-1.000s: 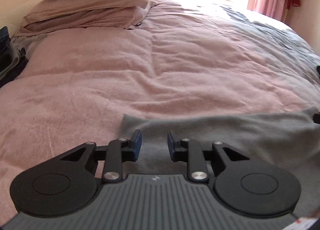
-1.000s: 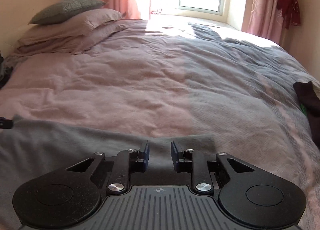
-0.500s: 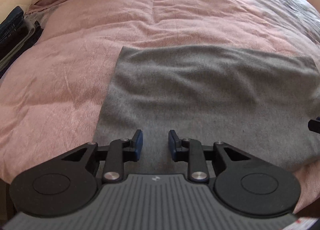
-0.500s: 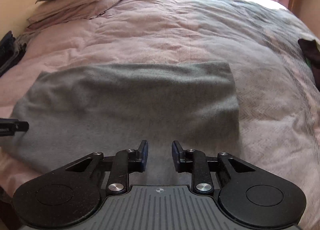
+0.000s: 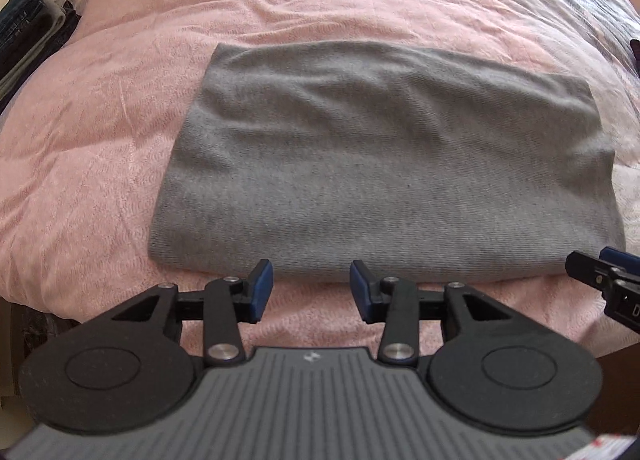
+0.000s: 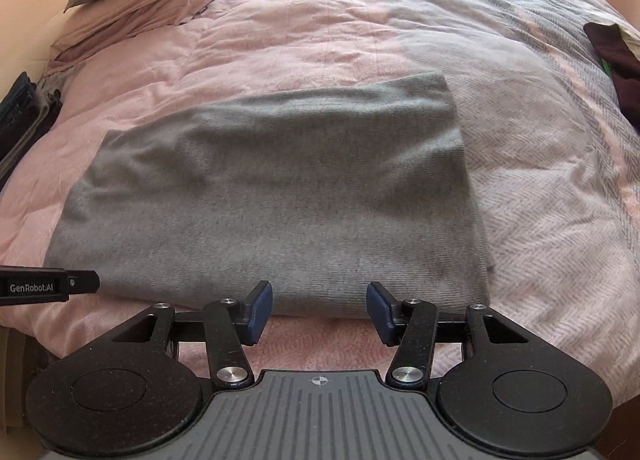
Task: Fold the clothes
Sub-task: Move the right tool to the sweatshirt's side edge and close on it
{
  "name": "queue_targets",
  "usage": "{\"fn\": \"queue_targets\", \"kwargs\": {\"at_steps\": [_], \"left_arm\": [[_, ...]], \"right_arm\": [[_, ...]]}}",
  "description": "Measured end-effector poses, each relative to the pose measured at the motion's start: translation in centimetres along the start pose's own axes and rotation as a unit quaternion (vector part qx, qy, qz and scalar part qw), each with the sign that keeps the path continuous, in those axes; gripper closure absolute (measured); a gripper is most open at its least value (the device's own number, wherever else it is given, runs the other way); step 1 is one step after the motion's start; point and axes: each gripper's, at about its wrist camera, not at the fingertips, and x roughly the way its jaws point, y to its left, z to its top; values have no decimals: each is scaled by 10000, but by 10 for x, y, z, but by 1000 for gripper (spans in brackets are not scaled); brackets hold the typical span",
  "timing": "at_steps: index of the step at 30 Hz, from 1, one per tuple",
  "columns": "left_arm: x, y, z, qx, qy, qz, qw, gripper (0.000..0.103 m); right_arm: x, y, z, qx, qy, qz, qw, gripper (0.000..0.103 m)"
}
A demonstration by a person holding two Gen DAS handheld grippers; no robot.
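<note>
Grey garment (image 5: 384, 163) folded flat on pink bed cover (image 5: 100, 139), near edge. Left tool (image 5: 311, 292) and right tool (image 6: 319, 310) both opening, nothing between pads, just short of near hem. Next fold: grab both near corners evenly, keep edges aligned

Left gripper (image 5: 311, 287) tilted steeply downward, fingers opening and empty, right gripper (image 6: 319, 308) likewise, wider
</note>
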Motion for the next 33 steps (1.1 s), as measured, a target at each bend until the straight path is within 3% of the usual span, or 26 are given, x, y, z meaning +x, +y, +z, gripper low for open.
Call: {"fn": "queue_targets", "kwargs": {"at_steps": [5, 7, 11, 17, 20, 24, 29, 33], "left_arm": [[-2, -3, 0, 28, -313, -263, 9992, 68], [-3, -4, 3, 98, -657, -428, 9969, 79], [3, -10, 26, 352, -1325, -616, 9886, 84], [30, -38, 79, 934, -2021, -818, 9715, 89], [51, -55, 94, 1146, -2125, -918, 9661, 90], [97, -75, 95, 1535, -1878, -683, 9677, 90], [118, -93, 83, 2044, -2137, -265, 9549, 93], [104, -84, 92, 1777, -1977, -412, 9632, 93]], "right_arm": [[-2, -16, 1, 132, -119, -174, 9997, 54], [-1, -27, 5, 253, -226, -264, 9991, 54], [4, -54, 19, 570, -435, -440, 9965, 54], [15, -89, 37, 1030, -698, -613, 9903, 54], [21, -101, 41, 1155, -746, -648, 9884, 54], [30, -115, 40, 1314, -852, -352, 9870, 54], [42, -131, 37, 1653, -900, 118, 9820, 54], [43, -139, 36, 1634, -854, 346, 9822, 53]]}}
